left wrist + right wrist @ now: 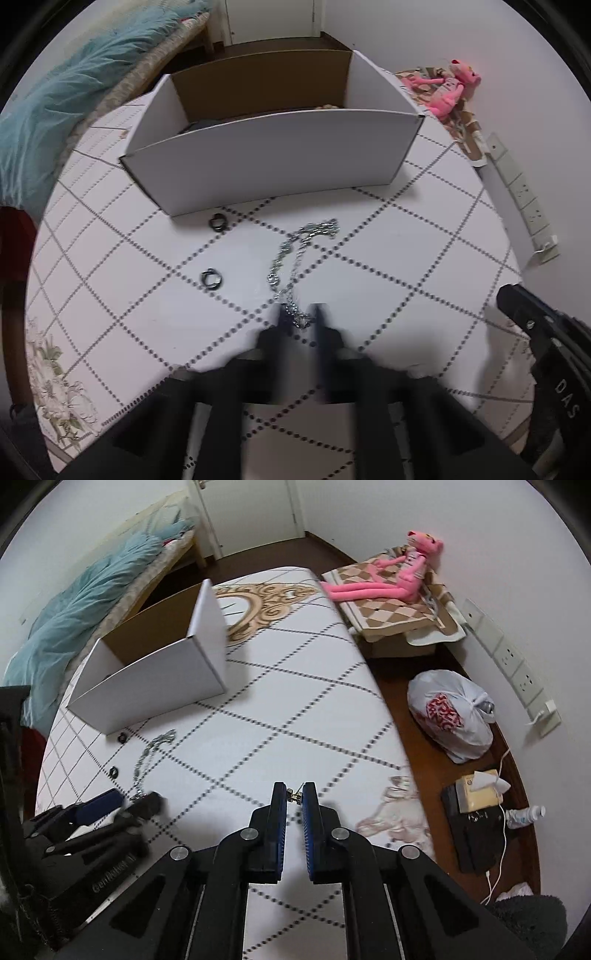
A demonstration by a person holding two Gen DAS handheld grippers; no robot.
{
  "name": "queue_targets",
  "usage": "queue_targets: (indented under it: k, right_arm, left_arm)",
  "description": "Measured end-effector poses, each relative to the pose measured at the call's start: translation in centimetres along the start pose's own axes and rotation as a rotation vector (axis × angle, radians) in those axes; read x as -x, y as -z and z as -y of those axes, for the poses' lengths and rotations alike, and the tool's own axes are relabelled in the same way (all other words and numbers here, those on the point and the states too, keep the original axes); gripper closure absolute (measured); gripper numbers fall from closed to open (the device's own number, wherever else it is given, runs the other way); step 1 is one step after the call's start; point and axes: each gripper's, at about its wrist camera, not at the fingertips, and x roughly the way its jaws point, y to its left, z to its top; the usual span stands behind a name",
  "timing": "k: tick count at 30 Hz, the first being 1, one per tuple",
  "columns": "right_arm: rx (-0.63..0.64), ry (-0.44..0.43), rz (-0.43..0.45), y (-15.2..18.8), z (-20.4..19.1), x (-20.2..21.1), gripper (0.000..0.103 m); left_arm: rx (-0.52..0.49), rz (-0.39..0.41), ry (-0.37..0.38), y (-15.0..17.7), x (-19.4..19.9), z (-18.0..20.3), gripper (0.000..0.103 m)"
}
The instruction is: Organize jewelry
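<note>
A silver chain necklace (295, 254) lies on the white table in front of the open white box (273, 155). My left gripper (301, 319) has its fingers on either side of the chain's near end, still a little apart. Two black rings lie to the left, one by the box (218, 222) and one nearer (211, 279). My right gripper (294, 795) is shut on a small gold piece of jewelry (294, 796) held above the table. The chain (149, 755), the box (155, 672) and the left gripper (136, 805) also show in the right wrist view.
The table (295, 709) has a dotted diamond-pattern cover. A pink plush toy (388, 576) sits on a box at the right. A white plastic bag (450, 716), a tissue box and cables lie on the floor. A bed with a blue blanket (74, 627) stands at the left.
</note>
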Motion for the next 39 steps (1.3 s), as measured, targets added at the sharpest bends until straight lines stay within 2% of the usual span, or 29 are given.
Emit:
queue_targets:
  k: [2,6,13,21,24,29,34,39]
  right_arm:
    - [-0.007,-0.003,0.003,0.0,0.2,0.2,0.094]
    - [-0.013,-0.032,0.014,-0.2,0.1,1.2,0.094]
    - [-0.003,-0.104,0.043,-0.9,-0.8,3.9,0.094]
    - [0.004,-0.199,0.053,-3.5,-2.5,6.7,0.094]
    - [0.013,-0.239,0.057,-5.2,-3.5,7.9,0.094]
    - [0.042,-0.302,0.047,-9.2,-6.0,8.7,0.094]
    - [0.078,-0.341,-0.021,-14.3,-8.5,6.4,0.094]
    - [0.079,-0.356,-0.115,-17.6,-9.9,2.2,0.094]
  left_arm:
    - [0.039,0.001,0.061,0.0,0.2,-0.7,0.100]
    - [0.054,0.036,0.109,0.2,2.7,-1.6,0.100]
    - [0.059,0.100,0.164,0.8,8.3,-3.4,0.100]
    - [0.079,0.156,0.212,-1.4,12.9,-4.9,0.100]
    - [0.077,0.179,0.228,-2.8,14.9,-5.4,0.100]
    - [0.060,0.202,0.261,-7.1,16.7,-5.9,0.100]
    - [0.053,0.182,0.272,-11.7,15.3,-6.8,0.100]
    - [0.057,0.119,0.283,-15.2,12.0,-7.7,0.100]
